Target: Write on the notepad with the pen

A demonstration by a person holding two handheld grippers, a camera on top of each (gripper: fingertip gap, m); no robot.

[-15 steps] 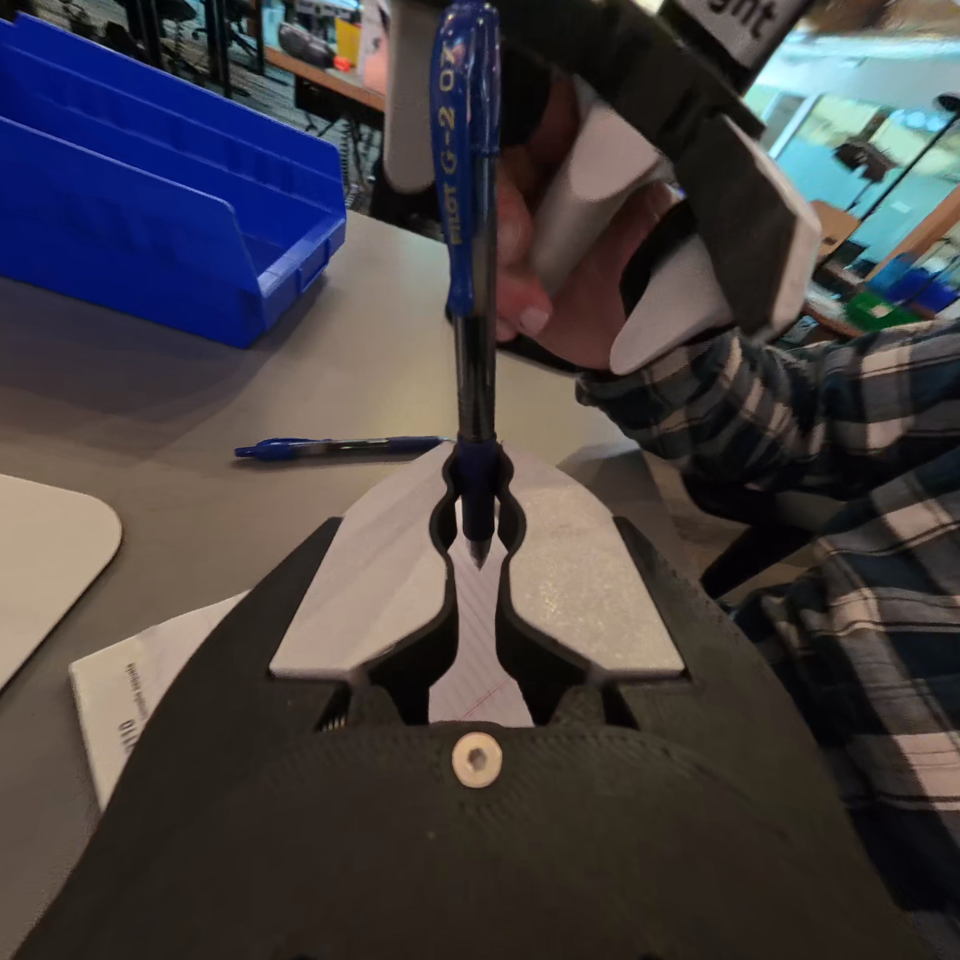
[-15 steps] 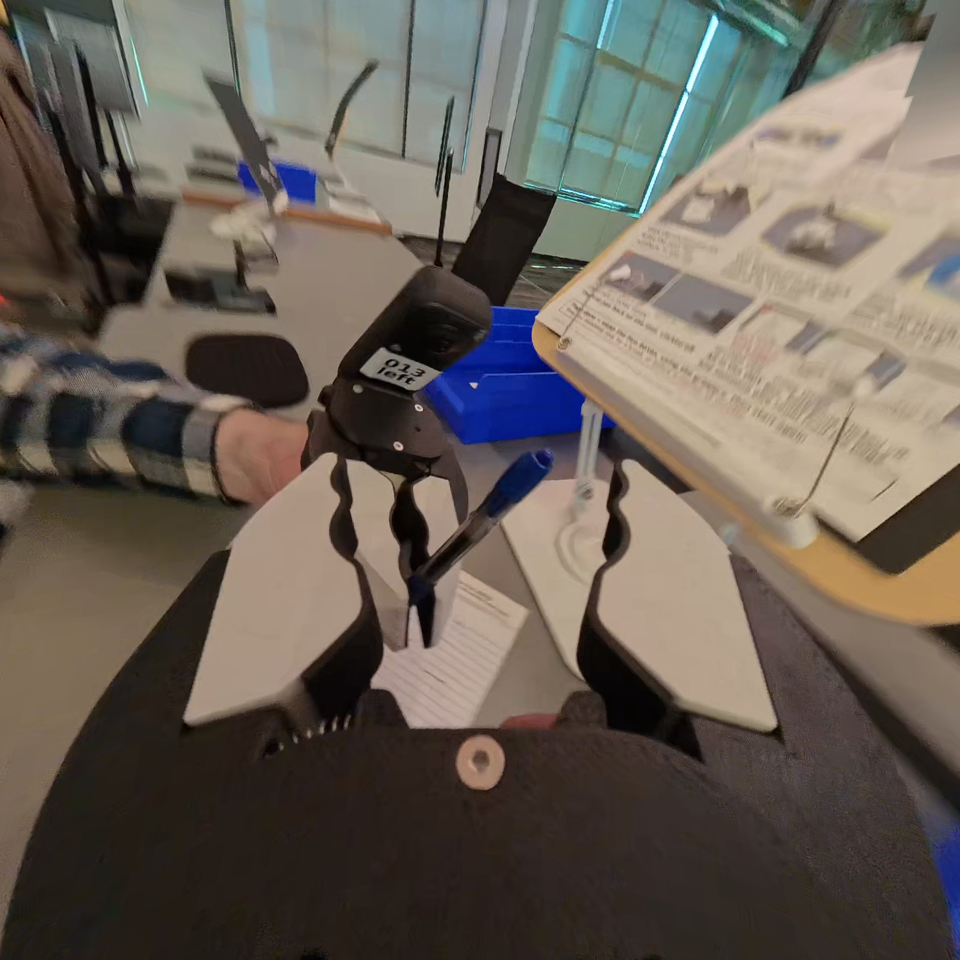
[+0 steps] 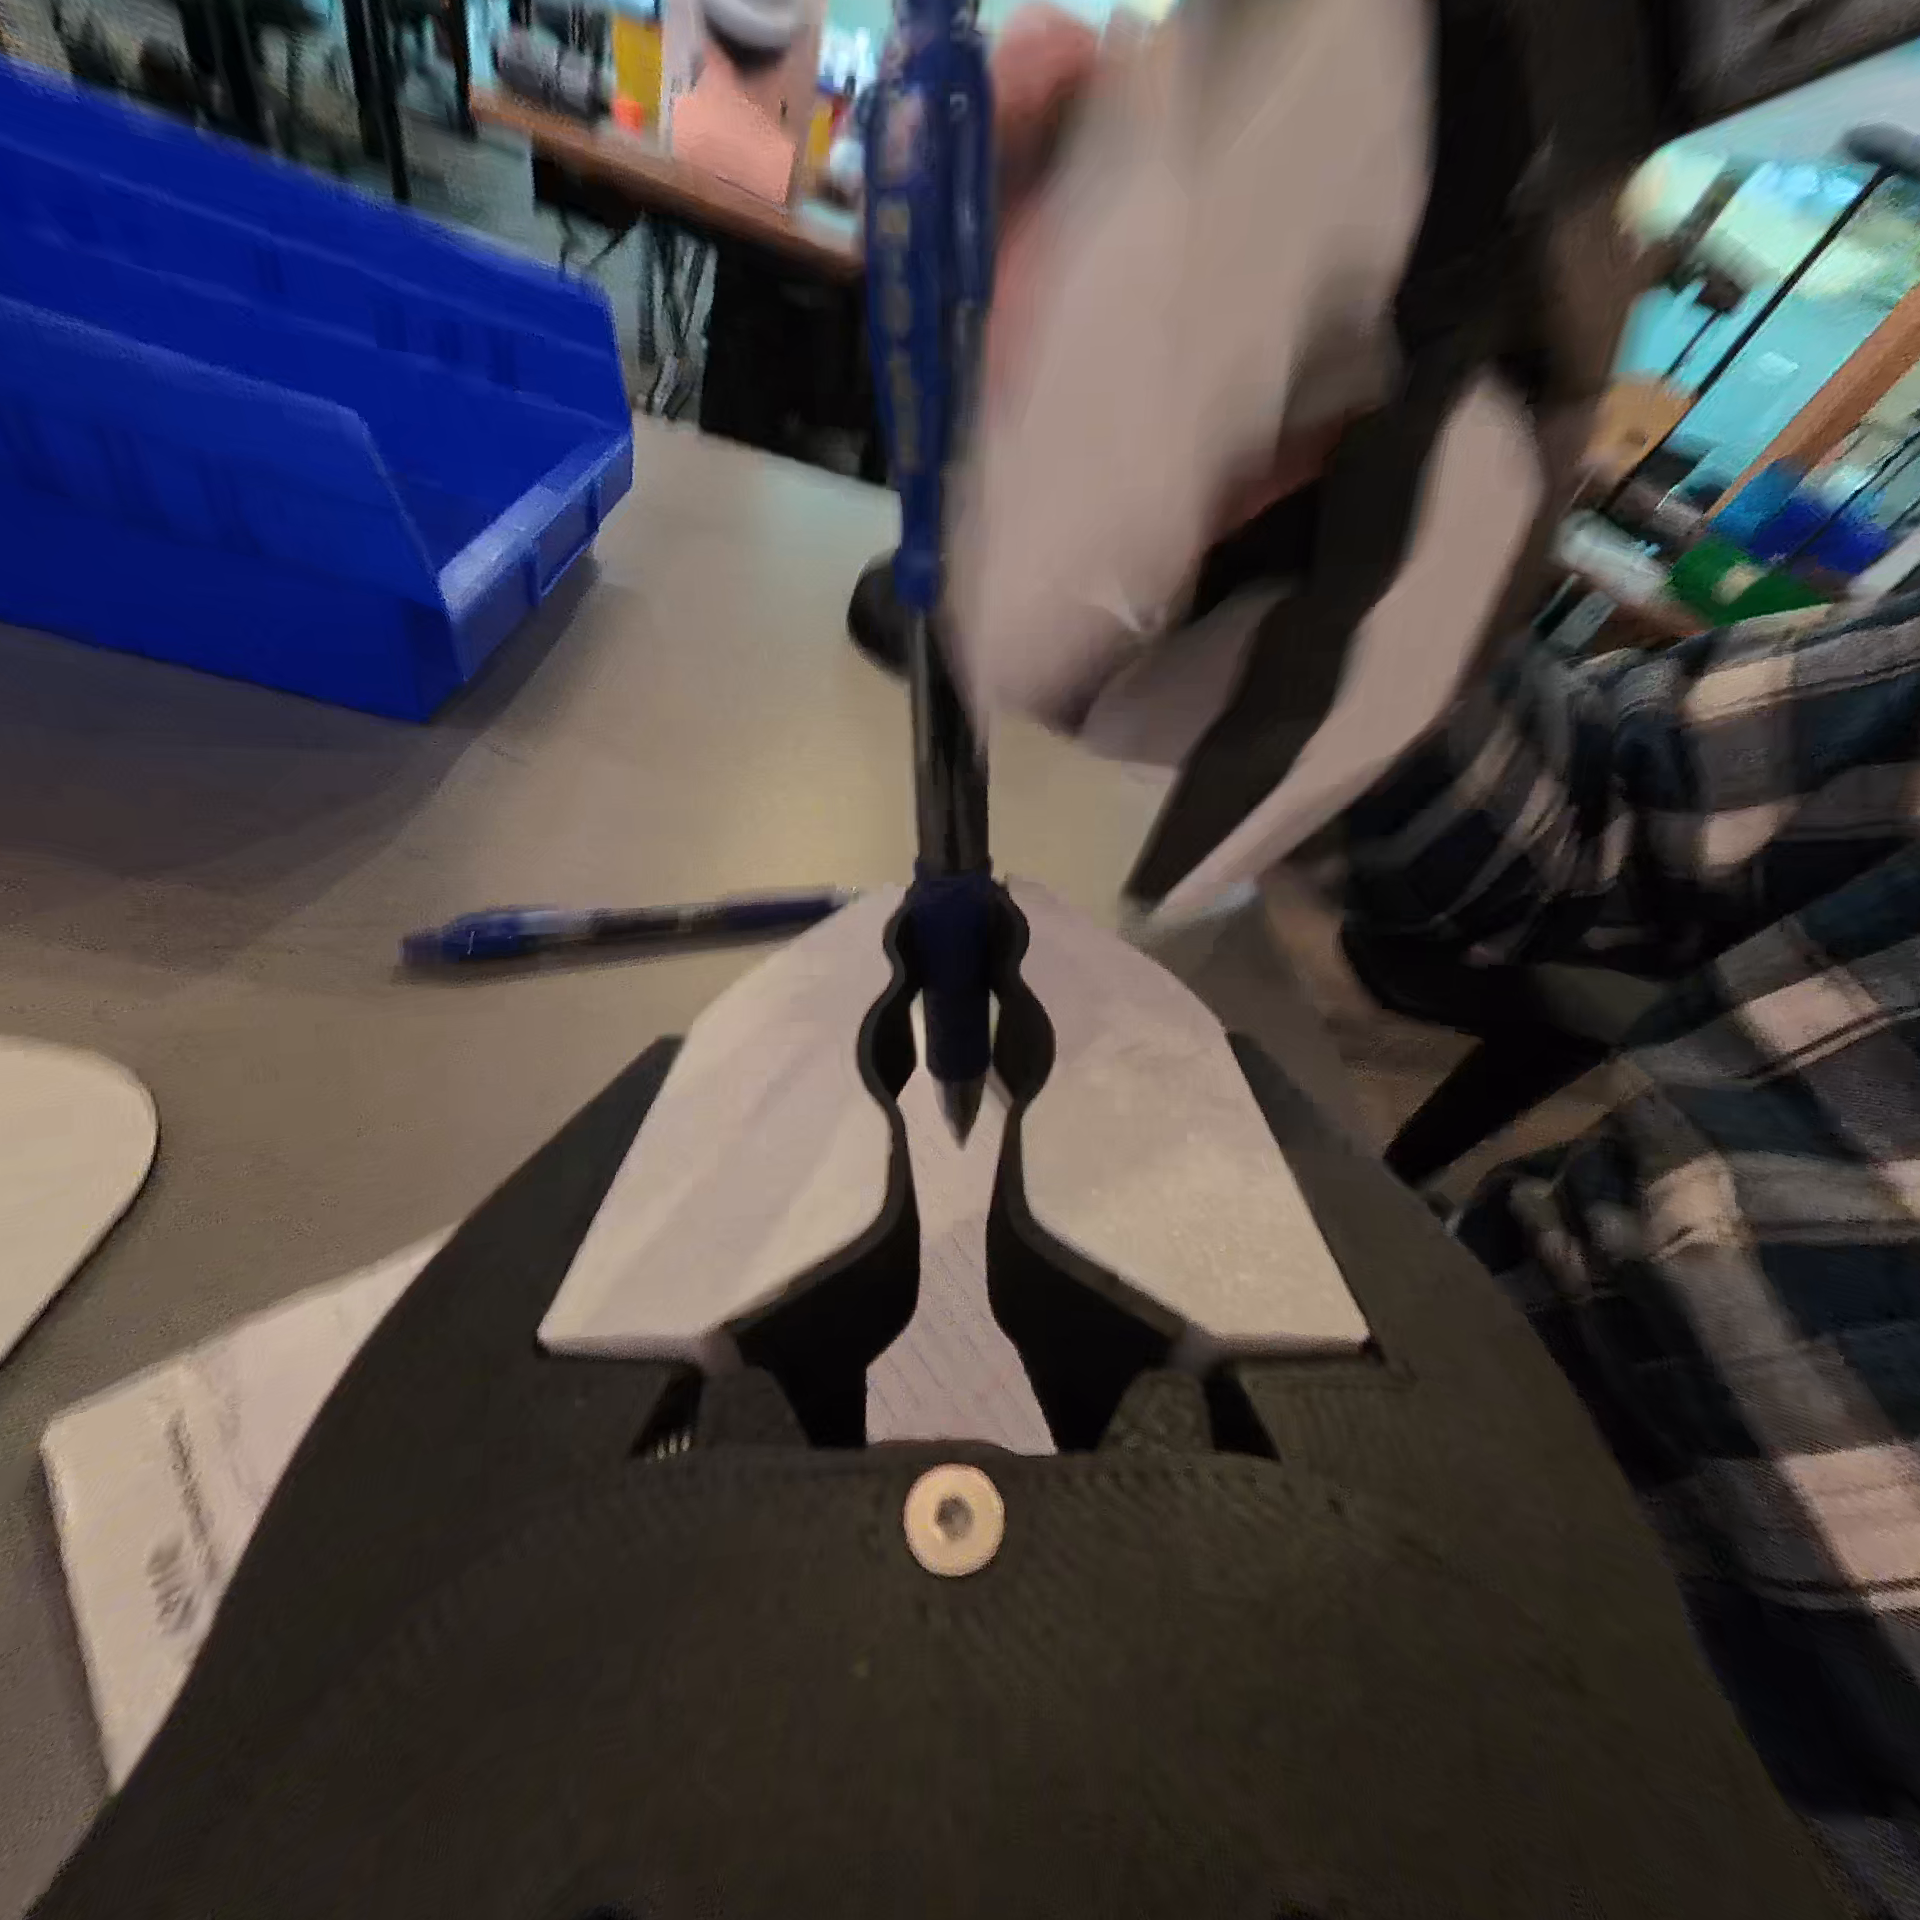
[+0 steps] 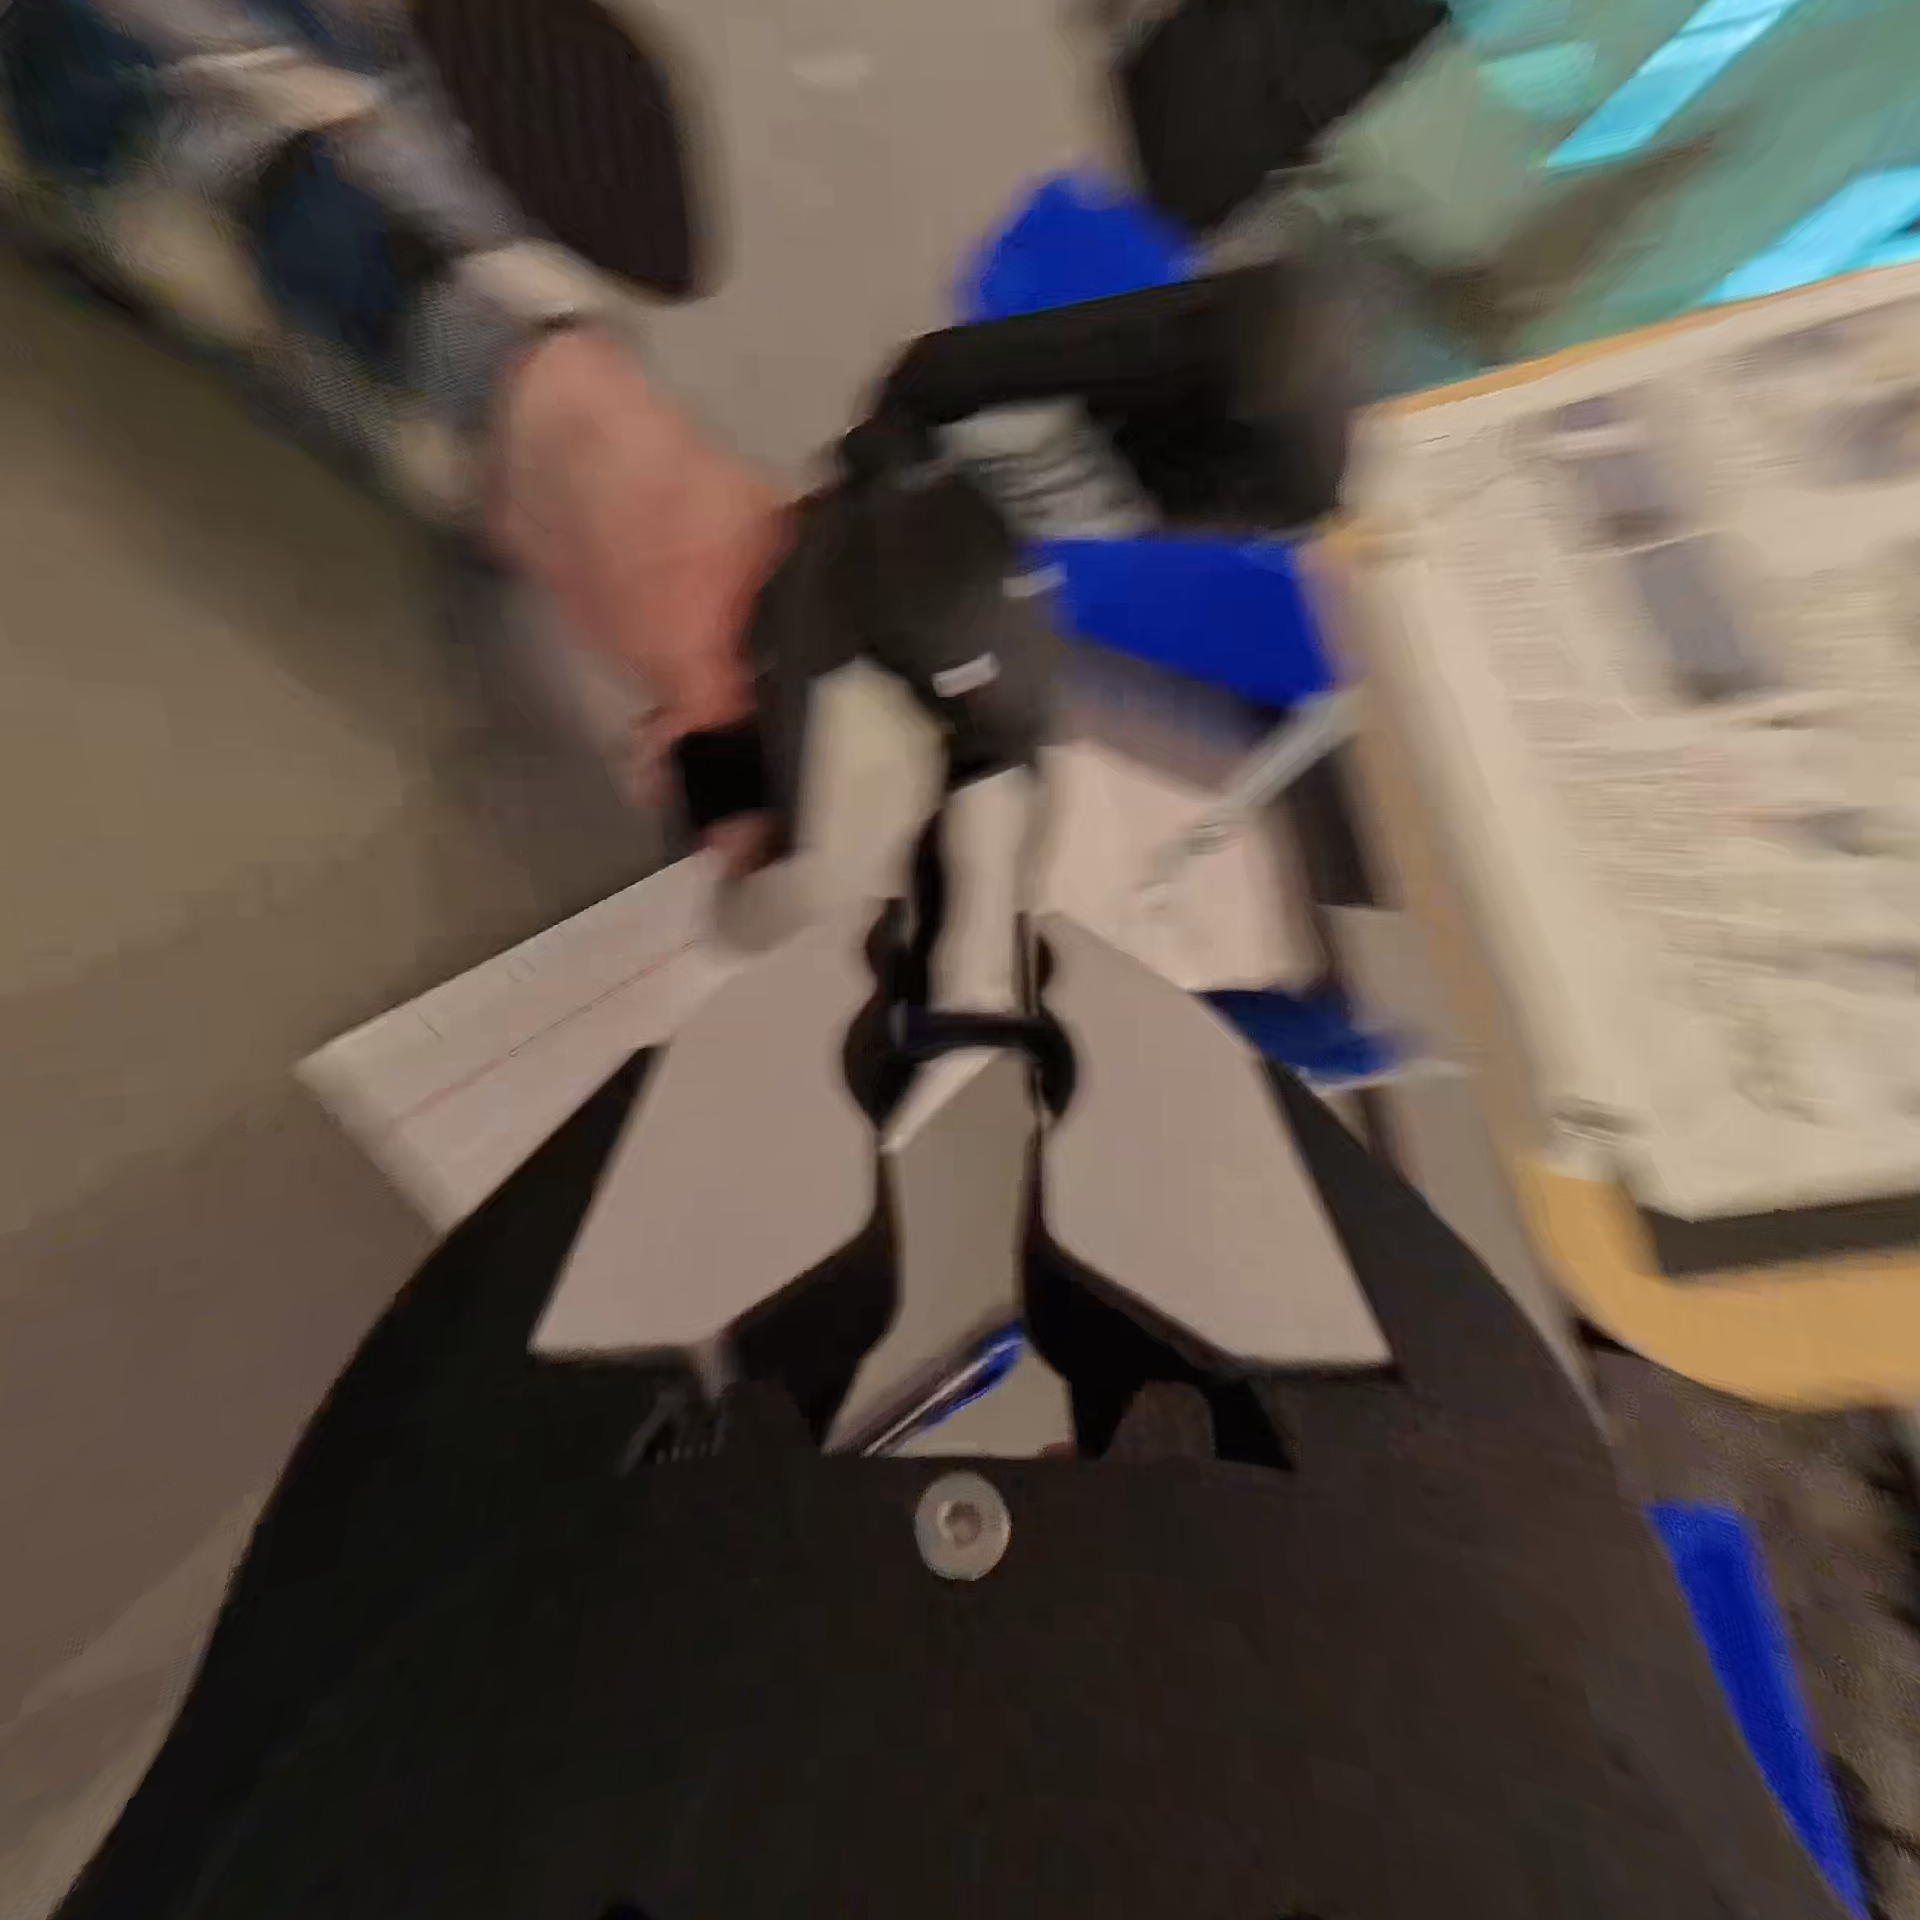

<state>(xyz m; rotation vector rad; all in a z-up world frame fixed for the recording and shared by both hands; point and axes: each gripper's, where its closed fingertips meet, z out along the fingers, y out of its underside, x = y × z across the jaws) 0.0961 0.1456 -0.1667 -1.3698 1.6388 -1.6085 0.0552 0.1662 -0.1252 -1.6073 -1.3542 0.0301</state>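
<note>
The left gripper (image 3: 956, 940) is clenched on a blue pen (image 3: 933, 343). Both of its pale fingers (image 3: 790, 1060) press on the pen's dark rubber grip. The pen stands nearly upright between them. Its dark point hangs down inside the gap, and its blue barrel rises to the top of the left wrist view. The point is just above the notepad (image 3: 177, 1475), a white lined pad that lies flat on the grey table (image 3: 675, 748) under the gripper. Whether the point touches the paper cannot be told.

The right gripper (image 4: 961, 1003) has its jaws drawn close together. The right wrist view is badly blurred, so what lies between its tips, and whether they press on anything, cannot be told. In the left wrist view it shows as a pale blur just behind the pen's barrel.

A second blue pen (image 3: 623, 923) lies flat on the table just beyond the left gripper. A blue bin (image 3: 312, 499) stands farther back. A hand (image 4: 644, 561) in a plaid sleeve (image 3: 1714, 1039) holds the left gripper. A tilted board with printed pages (image 4: 1662, 727) stands at the right.
</note>
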